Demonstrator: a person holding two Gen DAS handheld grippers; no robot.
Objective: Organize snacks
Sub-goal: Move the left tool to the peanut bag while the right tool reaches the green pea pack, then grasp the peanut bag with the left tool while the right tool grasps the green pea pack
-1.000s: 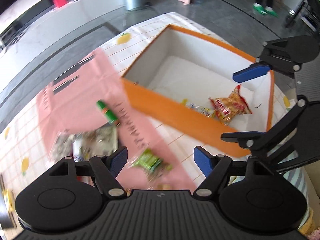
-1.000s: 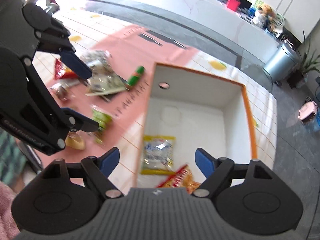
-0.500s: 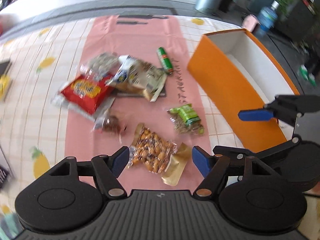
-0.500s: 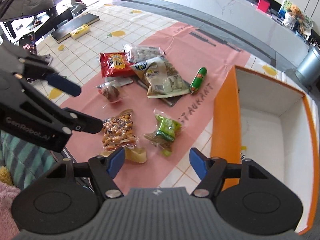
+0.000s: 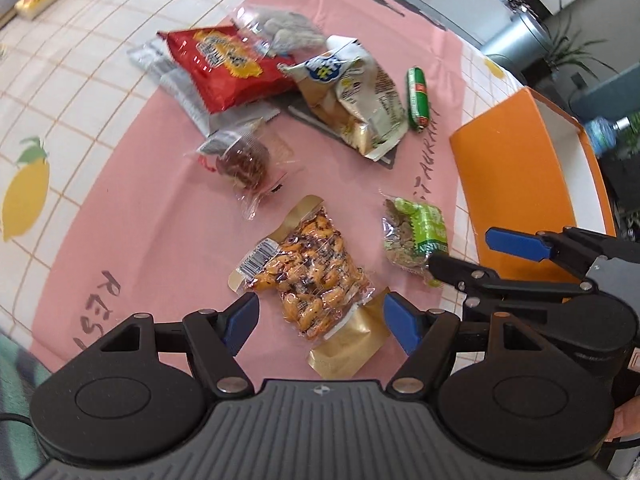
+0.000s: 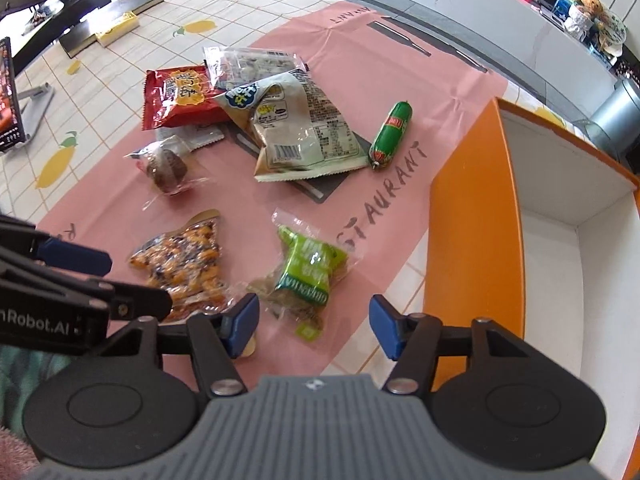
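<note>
Several snacks lie on a pink mat: an orange nut packet, a green packet, a red chip bag, a beige bag, a green sausage and a brown cake in clear wrap. My left gripper is open, low over the nut packet. My right gripper is open, over the green packet. The orange box stands to the right.
The right gripper also shows in the left wrist view, beside the box. A clear packet and a silver wrapper lie by the red bag. A book and yellow block sit far left on the lemon tablecloth.
Both grippers swung away from the orange box to the snacks on the mat and came lower and closer. Left now hangs over the nut packet, right over the green packet.
</note>
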